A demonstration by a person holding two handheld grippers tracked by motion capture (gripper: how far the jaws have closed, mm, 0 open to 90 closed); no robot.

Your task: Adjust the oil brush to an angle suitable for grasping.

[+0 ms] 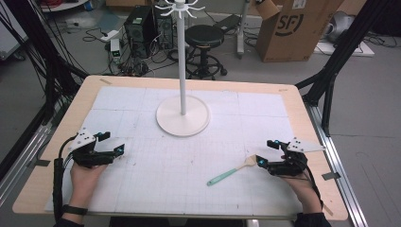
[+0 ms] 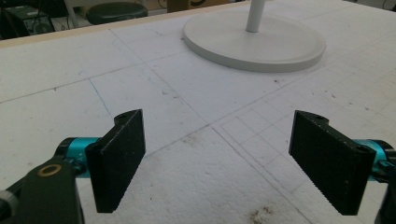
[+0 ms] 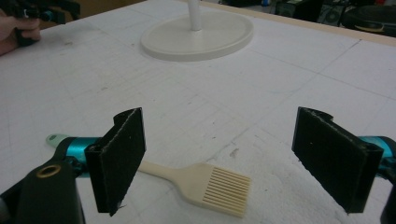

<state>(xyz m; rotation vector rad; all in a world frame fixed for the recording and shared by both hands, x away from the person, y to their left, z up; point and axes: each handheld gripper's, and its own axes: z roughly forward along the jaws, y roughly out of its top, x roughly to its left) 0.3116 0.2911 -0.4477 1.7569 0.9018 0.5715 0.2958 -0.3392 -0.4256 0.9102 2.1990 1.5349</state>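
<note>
1. Lying flat on the white gridded tabletop (image 1: 142, 189), toward its right edge and nearer the front: a cream silicone pastry brush with a mint-green handle (image 1: 232, 172).
2. Long axis running diagonally, bristle head pointing to the right edge, green handle tip angled back toward the front-middle.
3. Right tongs (image 1: 265, 152) released, jaws spread wide, hovering just beside the bristle head; seen from the right gripper view, brush (image 3: 205, 183) sitting between and just beyond the two black pads.
4. Left tongs (image 1: 113, 144) likewise released, jaws wide apart, near the left edge, well apart from the brush; bare tabletop between the pads in the left gripper view.
5. Clearly nearer: the right hand (image 1: 302, 187). Probably called for next: a short forward dip onto the neck behind the bristles.
6. Standing mid-tabletop toward the far edge: a white round-based hook stand (image 1: 183, 116), well apart from the brush.
</note>
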